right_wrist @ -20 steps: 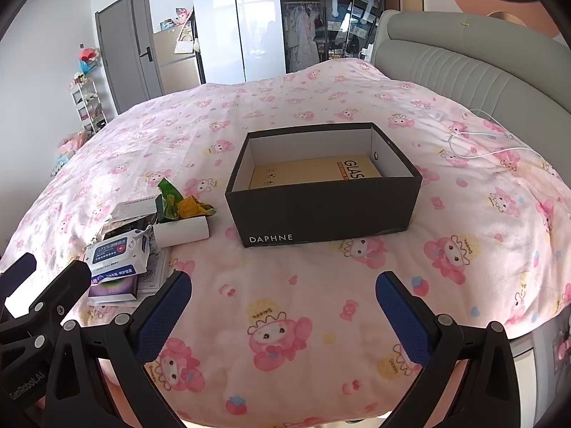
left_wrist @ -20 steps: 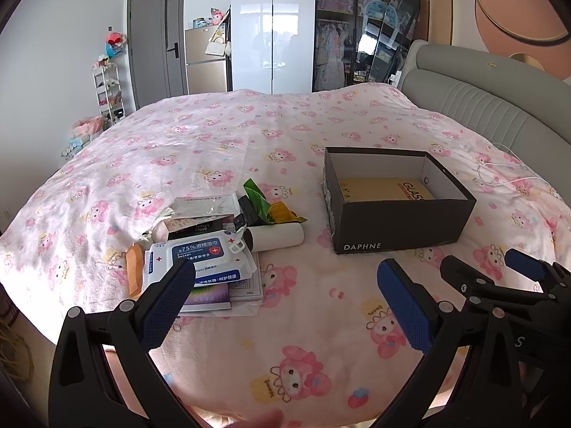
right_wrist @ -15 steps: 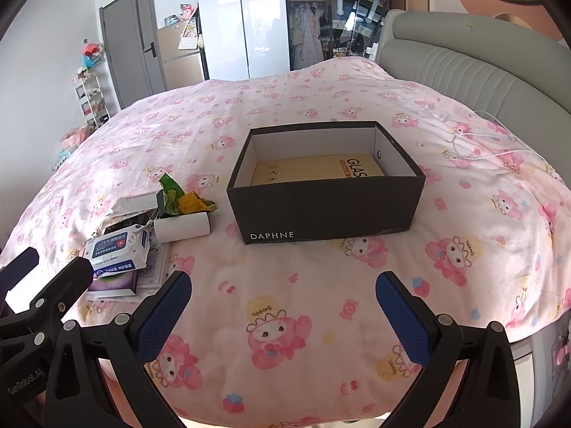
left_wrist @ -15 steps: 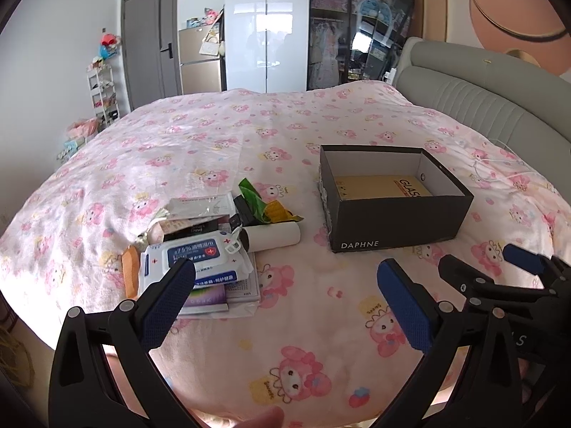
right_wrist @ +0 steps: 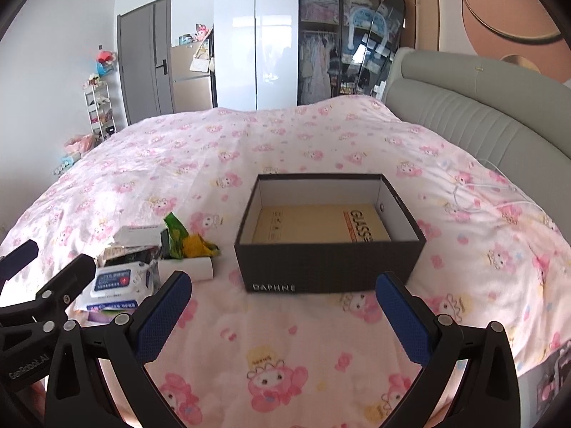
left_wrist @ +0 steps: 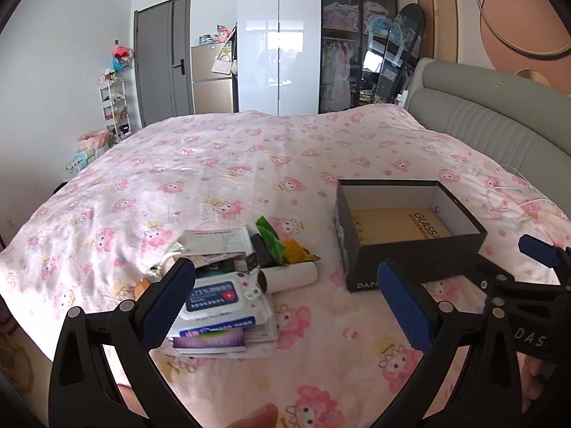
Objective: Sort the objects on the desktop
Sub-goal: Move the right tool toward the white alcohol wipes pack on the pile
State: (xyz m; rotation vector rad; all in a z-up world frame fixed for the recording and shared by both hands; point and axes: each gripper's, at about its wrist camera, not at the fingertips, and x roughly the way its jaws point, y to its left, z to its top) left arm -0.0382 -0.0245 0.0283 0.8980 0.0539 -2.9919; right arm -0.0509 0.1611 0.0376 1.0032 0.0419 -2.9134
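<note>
My left hand-held gripper (left_wrist: 285, 303) and right hand-held gripper (right_wrist: 282, 312) were black plastic frames with silver screws, each finger faced with a textured blue pad (left_wrist: 169, 308). White lettering marked their sides.

pink bed (left_wrist: 221, 164), white wardrobe (left_wrist: 278, 42), grey door (left_wrist: 164, 60)
</note>
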